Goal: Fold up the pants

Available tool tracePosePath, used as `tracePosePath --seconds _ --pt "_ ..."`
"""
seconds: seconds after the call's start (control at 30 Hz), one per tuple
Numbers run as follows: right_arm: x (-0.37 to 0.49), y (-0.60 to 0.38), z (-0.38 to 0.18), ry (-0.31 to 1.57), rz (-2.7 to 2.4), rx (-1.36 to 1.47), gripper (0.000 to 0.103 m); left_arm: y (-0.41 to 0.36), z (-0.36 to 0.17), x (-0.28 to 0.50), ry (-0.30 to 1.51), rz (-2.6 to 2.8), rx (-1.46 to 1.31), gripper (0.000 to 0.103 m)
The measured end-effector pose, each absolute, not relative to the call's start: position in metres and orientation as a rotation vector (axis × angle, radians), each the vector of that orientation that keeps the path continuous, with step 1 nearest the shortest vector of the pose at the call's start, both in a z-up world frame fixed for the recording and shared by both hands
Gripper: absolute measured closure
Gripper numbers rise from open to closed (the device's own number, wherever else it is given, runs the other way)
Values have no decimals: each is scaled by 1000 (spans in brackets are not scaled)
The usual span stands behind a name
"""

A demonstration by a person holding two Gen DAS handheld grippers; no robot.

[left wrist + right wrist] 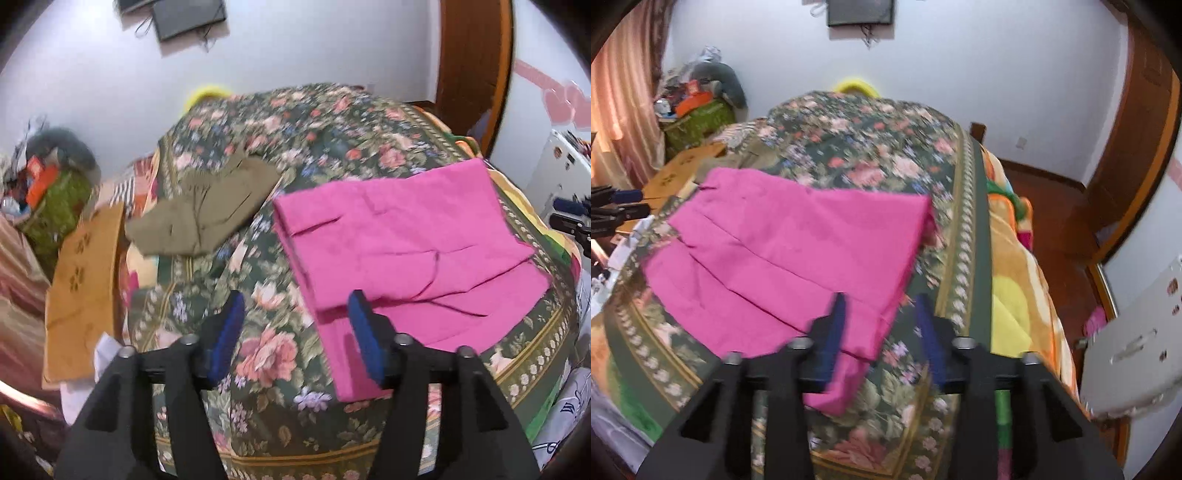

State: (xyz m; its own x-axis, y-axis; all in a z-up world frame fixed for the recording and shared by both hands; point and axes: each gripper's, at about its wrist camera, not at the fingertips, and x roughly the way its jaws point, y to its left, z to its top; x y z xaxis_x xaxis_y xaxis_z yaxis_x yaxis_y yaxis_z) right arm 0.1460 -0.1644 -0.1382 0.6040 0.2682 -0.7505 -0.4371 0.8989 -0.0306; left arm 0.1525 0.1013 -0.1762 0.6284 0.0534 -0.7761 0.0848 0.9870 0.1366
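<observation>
The bright pink cotton pants (406,243) lie folded over on the dark green floral bedspread (280,155), near the bed edge closest to me, their long axis running across the bed from my left gripper's side to my right one's. Both sets of fingers stand apart with nothing pinched between them. On my left gripper (295,332), the right blue pad overlaps the near left corner of the cloth while the left pad hangs over bare bedspread, so the corner sits just to the right of that gap. On my right gripper (882,332), it mirrors: the left pad overlaps the near right corner of the pants (798,251), the other pad over the floral border. I judge each hand about equally near its own corner, so the next fold turns on shifting each gap inward over the fabric edge. Whether the pads touch the cloth I can't tell; both views are blurred. Only my left view shows the olive-brown folded garment (207,214) lying well apart toward the far left. Only my right view shows the orange-and-yellow blanket (1012,288) hanging beyond the bedspread's right border.
</observation>
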Motion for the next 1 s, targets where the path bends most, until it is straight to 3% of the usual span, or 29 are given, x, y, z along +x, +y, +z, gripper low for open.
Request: tracePosePath --seconds 0.07,0.2,0.6,0.73,0.93,0.97,1.0 --pt "145 -153 -137 824 456 -234 58 87 -176 153 883 -28 219 28" --pt "144 -131 -151 876 519 -247 58 59 -191 160 896 -39 357 24" --pt "148 -91 -190 994 635 -310 58 20 -232 188 937 -88 537 24" --pt "151 -75 -197 1011 667 -341 58 19 -220 196 915 -112 502 35" --pt "158 -60 -202 980 687 -355 58 23 -210 209 927 -150 405 37" --pt "161 -59 -202 978 685 -349 61 23 -210 210 932 -158 395 37" --pt "163 -58 -202 974 684 -341 73 23 -211 210 941 -167 385 37"
